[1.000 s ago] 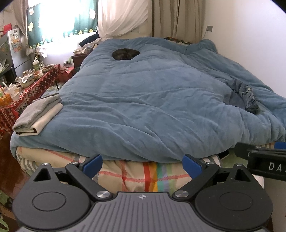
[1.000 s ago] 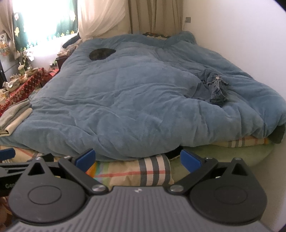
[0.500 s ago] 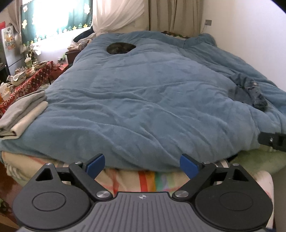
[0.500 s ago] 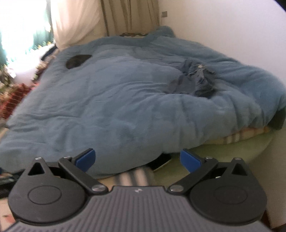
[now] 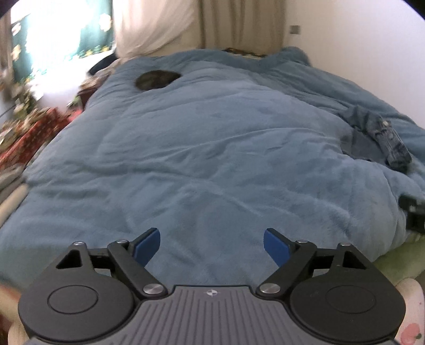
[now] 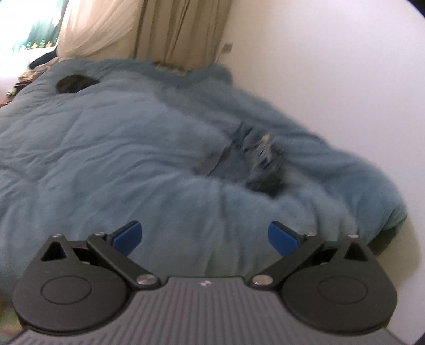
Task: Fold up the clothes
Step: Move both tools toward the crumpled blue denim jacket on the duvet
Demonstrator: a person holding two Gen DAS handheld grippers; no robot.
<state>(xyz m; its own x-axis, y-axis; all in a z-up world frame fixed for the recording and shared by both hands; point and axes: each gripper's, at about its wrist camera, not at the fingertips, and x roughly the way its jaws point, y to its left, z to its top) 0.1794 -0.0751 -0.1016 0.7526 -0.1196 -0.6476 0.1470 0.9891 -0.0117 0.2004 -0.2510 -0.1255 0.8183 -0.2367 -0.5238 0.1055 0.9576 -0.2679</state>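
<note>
A crumpled pair of blue jeans (image 5: 377, 138) lies on the right side of a bed under a blue duvet (image 5: 202, 148). The jeans also show, blurred, in the right wrist view (image 6: 255, 164). My left gripper (image 5: 212, 245) is open and empty above the duvet's near edge. My right gripper (image 6: 204, 237) is open and empty over the duvet, the jeans ahead and slightly right of it. Part of the right gripper (image 5: 413, 212) shows at the left view's right edge.
A dark round thing (image 5: 156, 79) rests on the duvet at the far left (image 6: 75, 82). A white wall (image 6: 332, 79) runs along the bed's right side. Curtains (image 5: 239, 24) hang behind the bed. A cluttered red-clothed table (image 5: 24, 132) stands to the left.
Both grippers have moved forward and up over the bed. The right one has turned right, bringing the jeans toward its centre. The folded clothes at the left have almost left the view.
</note>
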